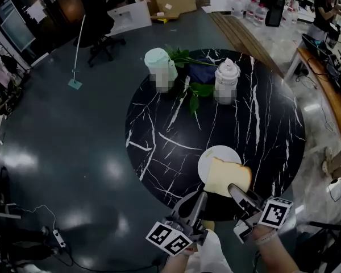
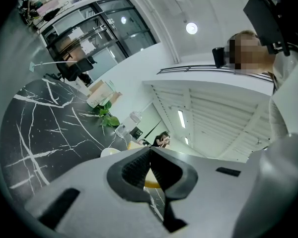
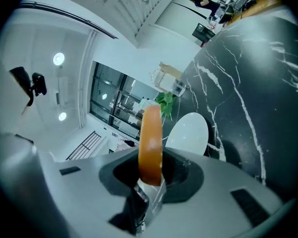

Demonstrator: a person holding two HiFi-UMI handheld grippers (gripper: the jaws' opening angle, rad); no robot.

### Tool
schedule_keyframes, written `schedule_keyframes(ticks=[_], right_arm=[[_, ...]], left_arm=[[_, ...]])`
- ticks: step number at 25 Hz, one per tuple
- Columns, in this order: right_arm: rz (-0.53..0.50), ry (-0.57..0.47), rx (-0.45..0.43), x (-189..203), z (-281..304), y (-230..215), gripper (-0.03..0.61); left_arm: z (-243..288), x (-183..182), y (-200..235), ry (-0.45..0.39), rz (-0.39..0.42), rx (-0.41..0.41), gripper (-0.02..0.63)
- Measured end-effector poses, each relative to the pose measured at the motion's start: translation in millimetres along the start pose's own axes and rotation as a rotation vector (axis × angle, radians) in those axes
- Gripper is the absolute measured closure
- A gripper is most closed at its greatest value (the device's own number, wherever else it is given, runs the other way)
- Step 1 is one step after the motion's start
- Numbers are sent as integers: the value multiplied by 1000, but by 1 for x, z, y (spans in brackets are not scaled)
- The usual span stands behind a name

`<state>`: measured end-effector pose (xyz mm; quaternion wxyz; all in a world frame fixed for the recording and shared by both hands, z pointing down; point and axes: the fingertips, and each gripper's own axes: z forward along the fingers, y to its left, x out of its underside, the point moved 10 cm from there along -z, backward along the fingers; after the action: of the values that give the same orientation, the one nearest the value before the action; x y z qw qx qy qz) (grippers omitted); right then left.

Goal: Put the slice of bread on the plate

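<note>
A slice of bread (image 1: 227,177) with a brown crust hangs over the near edge of the white plate (image 1: 215,154) on the round black marble table (image 1: 256,118). My right gripper (image 1: 235,190) is shut on the slice's near corner. In the right gripper view the bread (image 3: 151,140) stands edge-on between the jaws, with the plate (image 3: 189,133) just beyond it. My left gripper (image 1: 201,198) hovers to the left of the slice, near the table's front edge, shut and holding nothing. In the left gripper view its jaws (image 2: 149,152) meet at the tips, and the plate (image 2: 109,151) shows past them.
At the table's far side stand a mint-lidded jar (image 1: 159,66) and a white-lidded jar (image 1: 226,77), with green leaves (image 1: 191,91) and a dark cloth (image 1: 207,62) between them. An office chair (image 1: 99,21) stands on the floor beyond. A person (image 1: 327,7) is at the back right.
</note>
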<state>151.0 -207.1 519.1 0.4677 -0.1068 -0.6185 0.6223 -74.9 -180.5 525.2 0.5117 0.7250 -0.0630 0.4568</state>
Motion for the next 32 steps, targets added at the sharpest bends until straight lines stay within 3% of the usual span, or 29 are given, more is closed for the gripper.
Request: schedule_keyframes(ticks=[3,9,11,20,22,25,32], right_arm=[[73,-5,-12,-4,23,-5,485],[201,7,136,-6,37,-25,485],[196,20,132,-8,44,-26,485],[-83,99,216,-16,53,-16,470],[-97,122,229,-17,52,-15,444],[-80,156,209,-17,52,-16,349],[-224,303,183,-21,53,-6,301]], left_arm=[[4,0,-2,-22,-19,25,606],[-1,5,-4,-16,-37,43,606],[-2,5,-4,-22,-46,41,606],[-4,6,-8,-35,-67,66,606],[-5,5,-9,-37,-67,65,606],[-6,5,-9,-40,-73,77,606],[-5,12,-12,-34,-93,94,606]])
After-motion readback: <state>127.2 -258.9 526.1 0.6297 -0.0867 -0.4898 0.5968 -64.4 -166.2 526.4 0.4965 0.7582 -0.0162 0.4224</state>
